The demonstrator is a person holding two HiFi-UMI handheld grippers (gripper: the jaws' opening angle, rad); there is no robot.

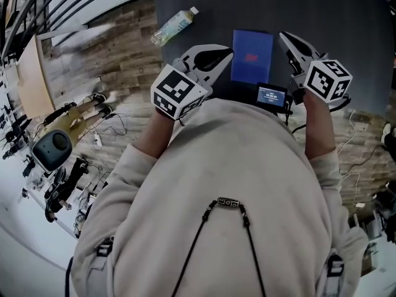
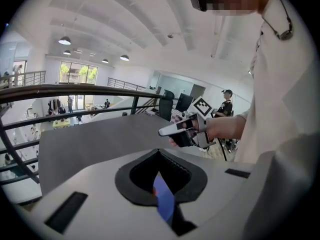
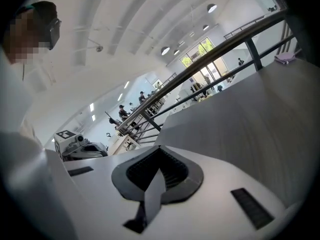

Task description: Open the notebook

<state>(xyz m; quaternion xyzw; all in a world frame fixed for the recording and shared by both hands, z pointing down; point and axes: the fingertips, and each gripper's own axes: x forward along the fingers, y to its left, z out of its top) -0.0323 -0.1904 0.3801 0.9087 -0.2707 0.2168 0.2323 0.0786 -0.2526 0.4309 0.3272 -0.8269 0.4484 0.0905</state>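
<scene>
While the notebook (image 1: 252,55) lies closed, the left gripper (image 1: 229,53) and right gripper (image 1: 283,36) flank it, jaws together, empty.

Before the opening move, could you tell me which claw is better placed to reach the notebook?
Probably left: the left claw sits beside the notebook, aimed at it; the right claw aims past it.

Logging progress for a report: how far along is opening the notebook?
Done: nothing yet; the blue notebook lies closed on the dark table. In hand: nothing held; the left gripper and right gripper sit either side of it, both shut and empty. Left: catch the cover's edge and lift it open.
</scene>
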